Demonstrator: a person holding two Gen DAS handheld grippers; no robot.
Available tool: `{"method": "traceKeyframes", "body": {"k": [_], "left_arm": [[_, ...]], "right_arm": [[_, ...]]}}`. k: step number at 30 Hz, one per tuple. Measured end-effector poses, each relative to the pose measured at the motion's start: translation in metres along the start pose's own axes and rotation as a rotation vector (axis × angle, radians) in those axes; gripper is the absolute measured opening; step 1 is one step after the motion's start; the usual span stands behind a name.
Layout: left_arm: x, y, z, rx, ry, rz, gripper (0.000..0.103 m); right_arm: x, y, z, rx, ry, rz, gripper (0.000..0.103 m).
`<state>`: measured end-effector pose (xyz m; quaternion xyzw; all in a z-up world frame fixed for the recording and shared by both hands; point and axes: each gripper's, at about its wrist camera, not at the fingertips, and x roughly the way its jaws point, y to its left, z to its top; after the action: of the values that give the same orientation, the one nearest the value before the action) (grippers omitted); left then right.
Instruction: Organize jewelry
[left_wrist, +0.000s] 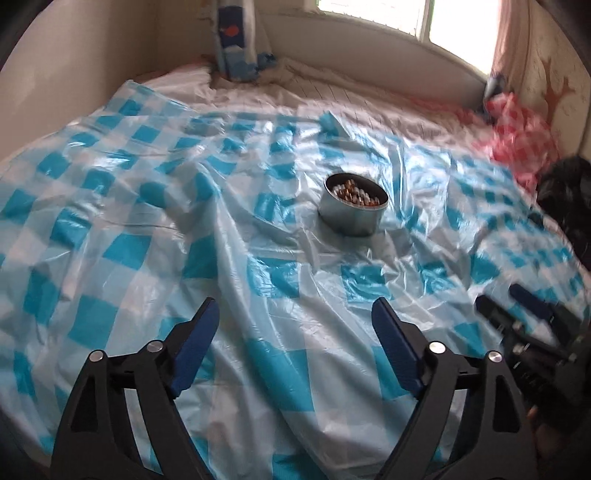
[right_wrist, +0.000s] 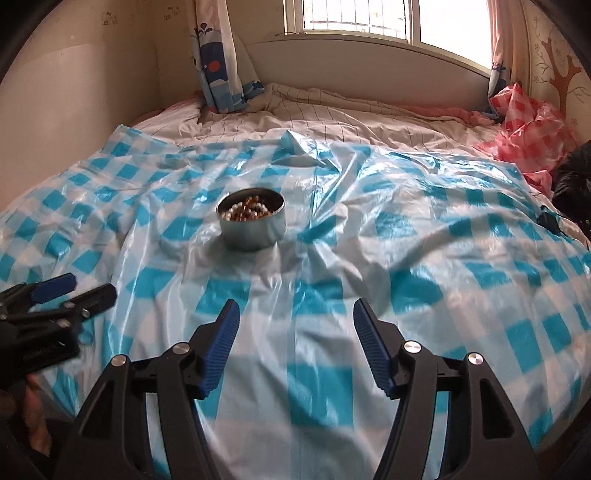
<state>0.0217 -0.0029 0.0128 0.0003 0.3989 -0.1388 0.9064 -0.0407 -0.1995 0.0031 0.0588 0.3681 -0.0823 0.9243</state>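
Observation:
A round metal tin (left_wrist: 352, 208) sits on the blue-and-white checked plastic sheet (left_wrist: 147, 221) spread over a bed. It holds brown and white beaded jewelry (right_wrist: 248, 210). The tin also shows in the right wrist view (right_wrist: 252, 223). My left gripper (left_wrist: 295, 314) is open and empty, well in front of the tin. My right gripper (right_wrist: 295, 314) is open and empty, in front and to the right of the tin. Each gripper shows at the edge of the other's view, the right one (left_wrist: 517, 306) blurred, the left one (right_wrist: 70, 291) low at the left.
A wall runs along the left side. A blue patterned curtain (right_wrist: 218, 62) and a window (right_wrist: 354, 18) are at the back. A crumpled red-and-white checked sheet (right_wrist: 532, 129) and a black object (right_wrist: 576, 184) lie at the right edge of the bed.

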Motion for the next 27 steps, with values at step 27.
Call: {"method": "traceKeyframes", "body": {"k": [27], "left_arm": [[0.002, -0.012, -0.005, 0.026, 0.004, 0.062, 0.095]], "right_arm": [[-0.009, 0.005, -0.011, -0.024, -0.041, -0.012, 0.081]]}}
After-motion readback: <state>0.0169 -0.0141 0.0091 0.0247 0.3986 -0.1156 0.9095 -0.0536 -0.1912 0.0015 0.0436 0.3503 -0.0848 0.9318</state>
